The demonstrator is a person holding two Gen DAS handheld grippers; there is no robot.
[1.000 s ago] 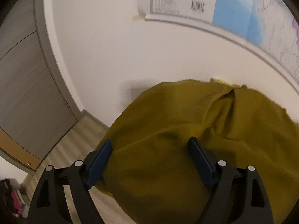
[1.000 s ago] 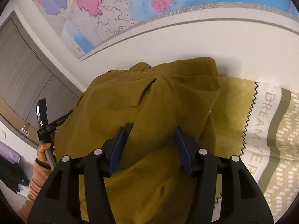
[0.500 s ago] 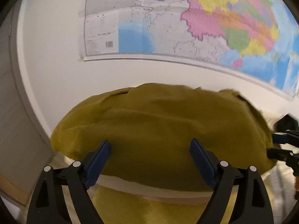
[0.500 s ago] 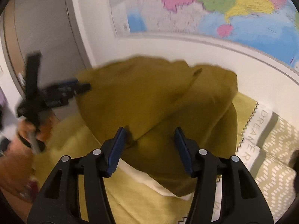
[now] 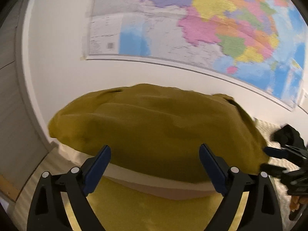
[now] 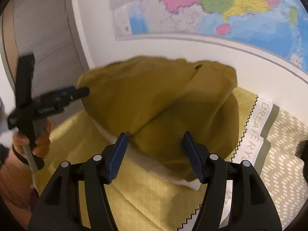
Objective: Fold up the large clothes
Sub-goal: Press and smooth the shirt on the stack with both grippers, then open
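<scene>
step: carrying fold over | olive-yellow garment [image 5: 157,130] raised above yellow bedspread [image 6: 134,188], wall map [image 5: 211,25] behind | left gripper [image 5: 155,163] and right gripper [image 6: 155,154] each look spread though cloth hangs taut between them; actual pinch cannot be told

The garment [image 5: 157,134] lies bunched on the bedspread [image 6: 146,196] between the left gripper [image 5: 155,159] at its left end and the right gripper [image 6: 155,146] at its right, with the wall map [image 5: 192,28] behind.
</scene>
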